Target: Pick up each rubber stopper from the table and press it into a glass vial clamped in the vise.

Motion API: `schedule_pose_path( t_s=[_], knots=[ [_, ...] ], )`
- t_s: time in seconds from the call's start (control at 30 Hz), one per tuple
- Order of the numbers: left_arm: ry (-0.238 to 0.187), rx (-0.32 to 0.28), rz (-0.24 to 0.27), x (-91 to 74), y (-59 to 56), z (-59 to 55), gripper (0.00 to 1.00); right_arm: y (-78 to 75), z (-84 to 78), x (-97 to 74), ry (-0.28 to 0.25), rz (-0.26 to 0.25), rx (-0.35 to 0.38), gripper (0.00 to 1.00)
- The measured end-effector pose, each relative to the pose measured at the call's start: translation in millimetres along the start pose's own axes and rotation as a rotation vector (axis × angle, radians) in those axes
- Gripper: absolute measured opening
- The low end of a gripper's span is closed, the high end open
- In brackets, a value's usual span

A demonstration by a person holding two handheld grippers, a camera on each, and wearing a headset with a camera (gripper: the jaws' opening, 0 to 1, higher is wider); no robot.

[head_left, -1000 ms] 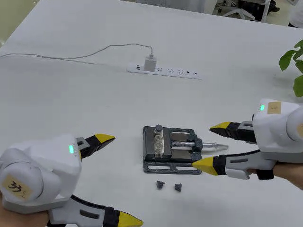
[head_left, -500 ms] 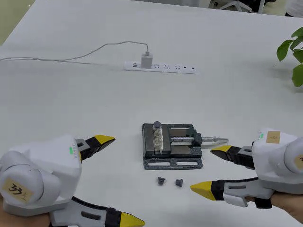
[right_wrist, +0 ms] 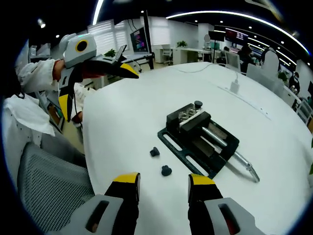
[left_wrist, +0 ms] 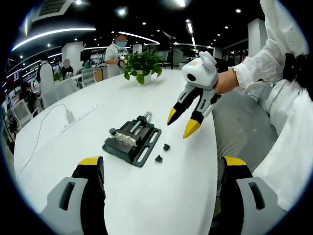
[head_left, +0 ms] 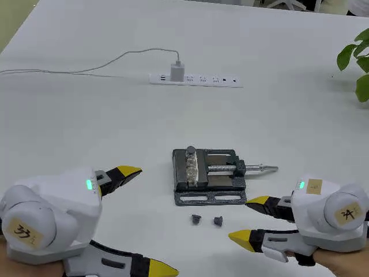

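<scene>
While the vise [head_left: 209,176] stands on the white counter [head_left: 86,115], it clamps a row of glass vials [head_left: 191,167], too small to count. One capping stopper [head_left: 191,150] sits on the vial at the vise's far end. Two loose rubber stoppers lie apart just in front of the vise: the first stopper [head_left: 196,219] and the second stopper [head_left: 218,220]. The left hand-held gripper [head_left: 155,219] hangs left of the vise and the right hand-held gripper [head_left: 239,219] near its front right corner, both with jaws spread and empty. One power strip [head_left: 196,79] lies well behind the vise.
</scene>
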State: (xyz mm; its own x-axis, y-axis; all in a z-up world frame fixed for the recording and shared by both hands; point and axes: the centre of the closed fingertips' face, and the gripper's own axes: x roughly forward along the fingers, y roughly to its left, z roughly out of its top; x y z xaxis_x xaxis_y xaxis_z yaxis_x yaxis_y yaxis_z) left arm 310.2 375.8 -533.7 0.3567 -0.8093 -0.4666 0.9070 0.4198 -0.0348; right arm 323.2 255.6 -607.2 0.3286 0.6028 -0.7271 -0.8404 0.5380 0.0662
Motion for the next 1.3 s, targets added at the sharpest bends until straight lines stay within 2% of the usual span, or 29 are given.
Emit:
schedule_pose_path(
  t_s=[0.17,0.4,0.53,0.77,1.3],
  knots=[
    [0.003,-0.005,-0.002,0.4,-0.1,-1.8,0.98,1.2,-5.3,10.5,0.013,0.023,-0.022,0.28],
    [0.006,-0.010,-0.009,2.5,-1.3,-2.9,0.98,-0.6,-12.4,25.5,0.040,0.050,-0.055,0.25],
    [0.004,-0.014,-0.010,3.8,-1.9,-2.6,0.98,-0.8,-10.3,31.7,0.033,0.067,-0.069,0.24],
    [0.006,-0.019,-0.012,5.6,-1.2,-2.5,0.98,-4.8,-14.2,36.3,0.054,0.074,-0.085,0.18],
    [0.003,-0.027,-0.020,10.5,0.3,-1.3,0.97,-4.8,-14.8,41.7,0.061,0.087,-0.105,0.10]
  ],
)
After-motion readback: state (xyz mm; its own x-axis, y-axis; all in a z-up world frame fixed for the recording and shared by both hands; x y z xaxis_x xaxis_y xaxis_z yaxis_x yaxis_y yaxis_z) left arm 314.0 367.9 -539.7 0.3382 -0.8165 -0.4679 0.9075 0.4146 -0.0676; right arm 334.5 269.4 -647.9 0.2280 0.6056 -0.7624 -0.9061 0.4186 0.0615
